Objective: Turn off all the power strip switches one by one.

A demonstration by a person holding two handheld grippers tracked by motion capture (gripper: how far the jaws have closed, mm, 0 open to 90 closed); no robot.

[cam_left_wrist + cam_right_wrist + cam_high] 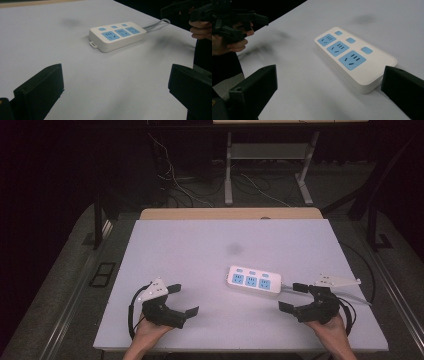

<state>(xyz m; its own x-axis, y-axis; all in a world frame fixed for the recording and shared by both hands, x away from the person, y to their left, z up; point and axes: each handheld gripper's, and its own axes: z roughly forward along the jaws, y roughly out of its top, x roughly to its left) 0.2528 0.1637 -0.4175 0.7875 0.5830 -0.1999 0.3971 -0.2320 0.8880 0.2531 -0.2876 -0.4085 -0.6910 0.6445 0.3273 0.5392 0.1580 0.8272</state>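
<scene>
A white power strip (254, 282) with three blue sockets and three blue buttons lies flat on the white table (200, 250), right of centre. It also shows ahead of the jaws as the power strip (117, 35) in the left gripper view and close up as the power strip (354, 58) in the right gripper view. Its grey cable (345, 294) trails off to the right. My left gripper (183, 299) rests near the front left, open and empty. My right gripper (293, 296) sits just right of the strip's end, open, nothing between its jaws.
A wooden board edge (230, 213) runs along the table's far side. Beyond it stand a metal frame (228, 170) and loose cables on the dark floor. A faint grey smudge (234, 248) marks the tabletop.
</scene>
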